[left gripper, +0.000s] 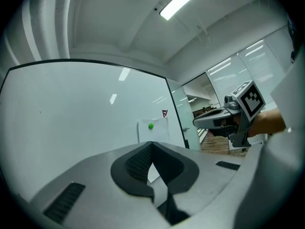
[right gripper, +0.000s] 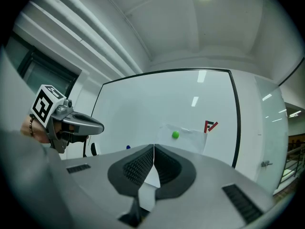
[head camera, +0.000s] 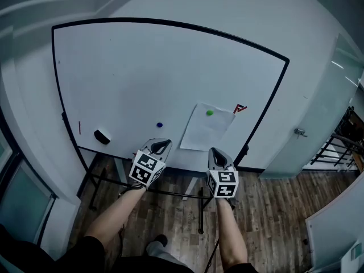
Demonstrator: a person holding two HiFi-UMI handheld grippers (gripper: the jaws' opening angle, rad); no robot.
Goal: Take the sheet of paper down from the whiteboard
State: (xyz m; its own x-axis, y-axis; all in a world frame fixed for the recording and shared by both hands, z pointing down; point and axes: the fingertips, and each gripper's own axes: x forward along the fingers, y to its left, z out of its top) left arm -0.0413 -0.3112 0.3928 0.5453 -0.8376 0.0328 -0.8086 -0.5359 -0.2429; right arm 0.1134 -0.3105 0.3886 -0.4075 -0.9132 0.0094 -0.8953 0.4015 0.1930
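A white sheet of paper [head camera: 206, 128] hangs on the whiteboard [head camera: 142, 78], low on its right side, pinned at the top by a green magnet [head camera: 209, 112]. Both grippers are held level in front of the board, short of it. My left gripper [head camera: 165, 144] is below and left of the sheet, its jaws shut and empty. My right gripper [head camera: 214, 151] sits just under the sheet's bottom edge, also shut and empty. The left gripper view shows the paper [left gripper: 159, 131] beyond the closed tips [left gripper: 152, 143]. In the right gripper view the paper [right gripper: 190, 138] and magnet [right gripper: 175, 135] lie ahead of the tips [right gripper: 154, 147].
A blue magnet [head camera: 159, 125], a black eraser [head camera: 102, 135] and a red logo mark [head camera: 240, 108] are also on the board. The board stands on a black frame [head camera: 170, 193] over wood flooring. A glass door with a handle [head camera: 300, 132] is to the right.
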